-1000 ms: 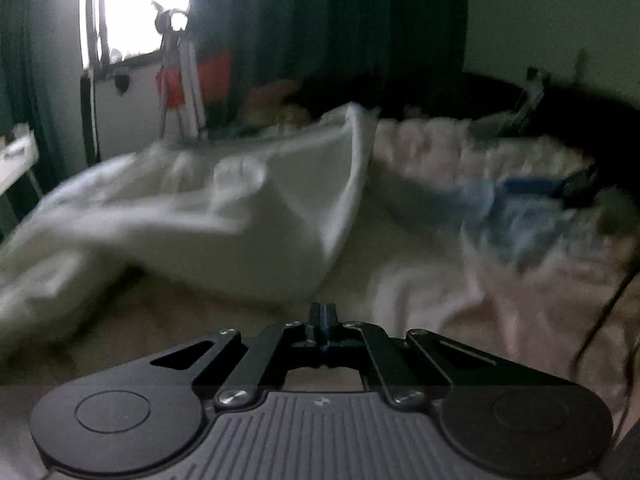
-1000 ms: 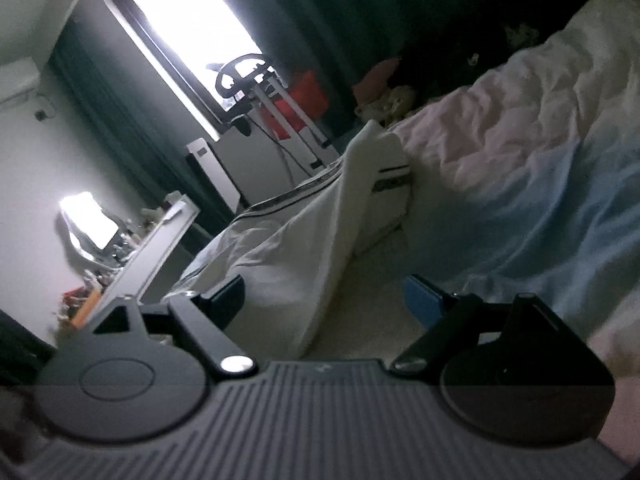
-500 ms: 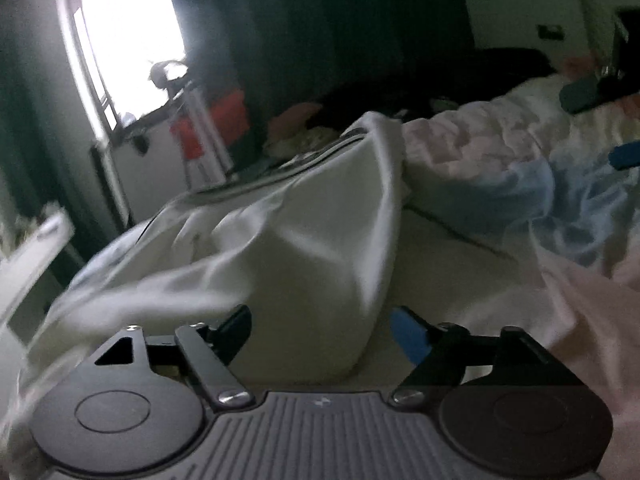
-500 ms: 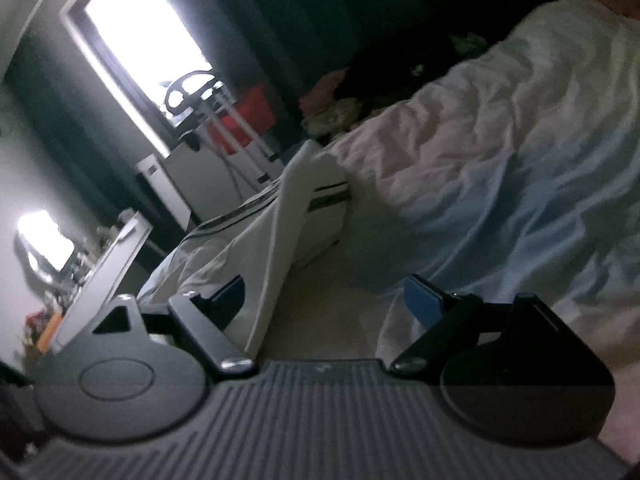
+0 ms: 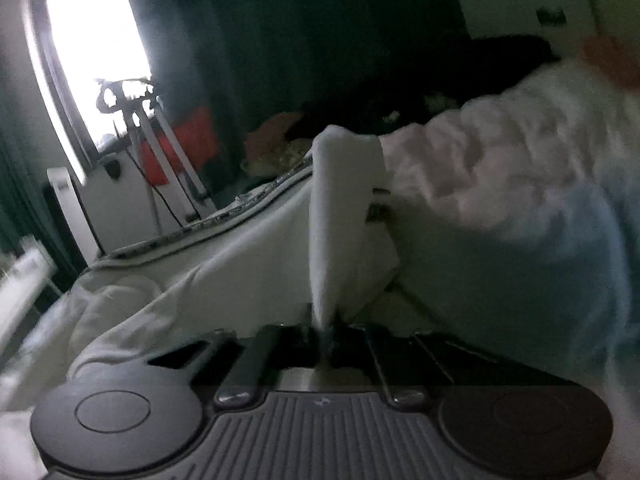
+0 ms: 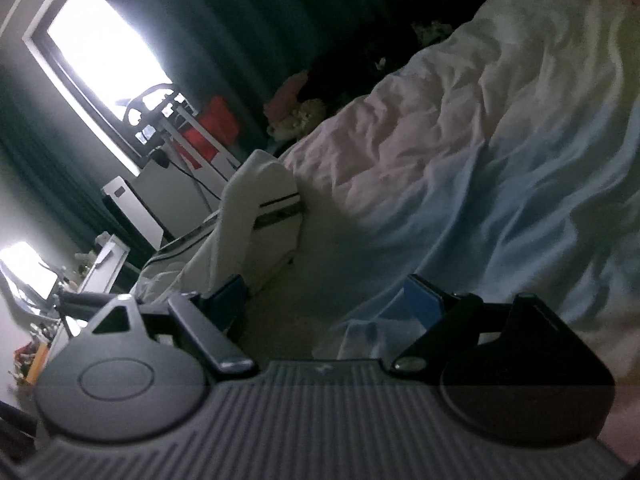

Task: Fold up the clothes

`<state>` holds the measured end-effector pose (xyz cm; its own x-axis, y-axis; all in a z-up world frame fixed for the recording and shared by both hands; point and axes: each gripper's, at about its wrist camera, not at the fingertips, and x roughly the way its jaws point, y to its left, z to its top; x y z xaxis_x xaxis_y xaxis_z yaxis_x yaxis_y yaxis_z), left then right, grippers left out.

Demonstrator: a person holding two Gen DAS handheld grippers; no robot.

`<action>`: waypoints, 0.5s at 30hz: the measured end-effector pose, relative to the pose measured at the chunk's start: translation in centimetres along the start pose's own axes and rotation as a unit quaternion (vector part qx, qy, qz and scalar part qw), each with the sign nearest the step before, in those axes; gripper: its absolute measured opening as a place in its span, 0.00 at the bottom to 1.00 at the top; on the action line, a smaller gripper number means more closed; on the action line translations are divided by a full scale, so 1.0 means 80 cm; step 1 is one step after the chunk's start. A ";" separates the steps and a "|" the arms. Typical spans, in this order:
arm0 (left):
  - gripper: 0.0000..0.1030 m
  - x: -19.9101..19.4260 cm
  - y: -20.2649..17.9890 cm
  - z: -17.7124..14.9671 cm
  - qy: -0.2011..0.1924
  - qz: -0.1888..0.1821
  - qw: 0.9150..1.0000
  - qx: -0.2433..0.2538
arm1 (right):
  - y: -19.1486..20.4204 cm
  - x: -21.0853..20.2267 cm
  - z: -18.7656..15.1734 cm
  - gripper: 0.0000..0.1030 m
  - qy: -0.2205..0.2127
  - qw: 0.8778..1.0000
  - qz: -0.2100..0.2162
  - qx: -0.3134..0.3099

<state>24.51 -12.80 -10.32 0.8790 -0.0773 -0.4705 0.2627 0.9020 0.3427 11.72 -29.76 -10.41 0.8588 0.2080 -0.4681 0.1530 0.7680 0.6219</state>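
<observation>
A white garment (image 5: 344,216) with a thin dark stripe lies crumpled on the bed and rises in a peaked fold. In the left wrist view my left gripper (image 5: 325,332) is shut on the near edge of that fold, and the cloth runs up from between its pads. The right wrist view shows the same white garment (image 6: 260,216) standing up ahead and to the left. My right gripper (image 6: 328,304) is open, its blue-padded fingers (image 6: 420,304) wide apart over the bed sheet with nothing between them.
A rumpled pink and pale blue duvet (image 6: 500,152) covers the right of the bed. Beyond the bed are a bright window (image 5: 92,60), dark curtains (image 5: 280,32), a white stand with red cloth (image 5: 172,148) and soft toys (image 6: 296,116). A cluttered desk (image 6: 44,300) lies far left.
My left gripper opened as it swept toward the white garment, then shut on the garment's near edge. My right gripper stayed open and drifted a little lower and closer to the sheet.
</observation>
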 end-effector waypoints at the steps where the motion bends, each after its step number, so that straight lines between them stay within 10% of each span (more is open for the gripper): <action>1: 0.03 -0.015 0.003 0.000 -0.018 -0.006 1.000 -0.001 | -0.002 0.003 0.001 0.86 0.000 1.000 0.004 0.005; 8: 0.02 -0.172 0.020 -0.028 -0.067 -0.085 0.994 0.009 | -0.007 0.001 0.011 0.86 -0.019 0.999 0.037 0.033; 15: 0.02 -0.243 0.039 -0.108 -0.012 -0.145 0.988 -0.058 | 0.007 -0.022 0.003 0.86 -0.007 0.997 0.071 0.019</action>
<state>4.79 -4.78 -7.10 0.7832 -0.3476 -0.5155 0.4578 0.8834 0.0998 10.42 -29.82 -9.06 0.8801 0.3038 -0.3648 0.0475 0.7082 0.7044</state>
